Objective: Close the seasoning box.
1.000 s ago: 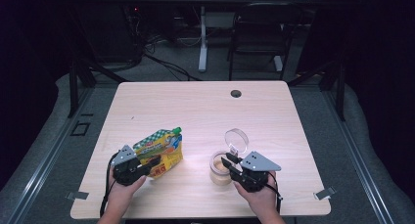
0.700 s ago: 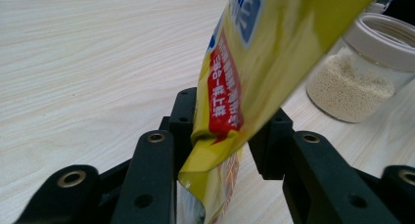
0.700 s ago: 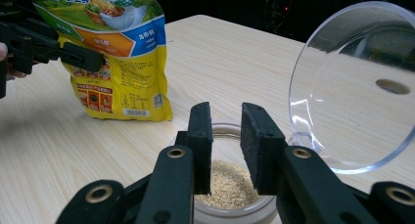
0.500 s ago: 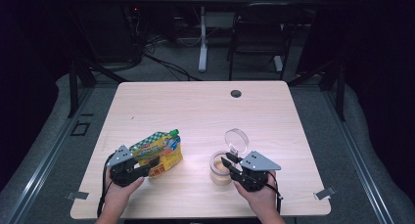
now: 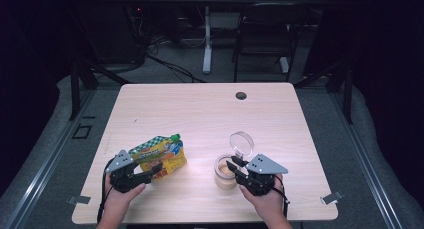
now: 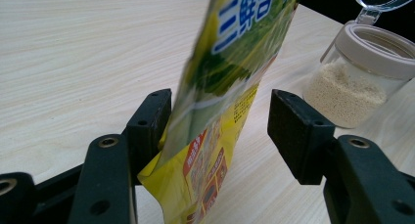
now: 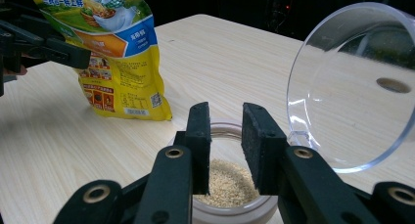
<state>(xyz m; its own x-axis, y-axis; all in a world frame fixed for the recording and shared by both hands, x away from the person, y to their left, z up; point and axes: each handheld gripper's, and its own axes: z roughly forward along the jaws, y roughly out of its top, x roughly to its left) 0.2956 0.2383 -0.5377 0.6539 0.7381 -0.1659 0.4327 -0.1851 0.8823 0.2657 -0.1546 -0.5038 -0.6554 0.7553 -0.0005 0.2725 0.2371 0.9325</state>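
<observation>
Table [image 5: 200,109]: bare wood from 9 through 3 o'clock; free room for moving.
Pouch [image 5: 159,154]: upright at 7 o'clock, near the front edge; likely to topple.
Jar [image 5: 226,173]: 5 o'clock, lid open; a knock would spill the granules.
Left gripper [image 5: 150,169]: jaws just opened, pouch loose between them.
Right gripper [image 5: 234,165]: jaws narrowly apart over the jar's rim, gripping nothing visible.

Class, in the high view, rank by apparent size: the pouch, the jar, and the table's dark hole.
1. pouch
2. jar, with its clear lid flipped open
3. hole, though it lies farther from the camera
</observation>
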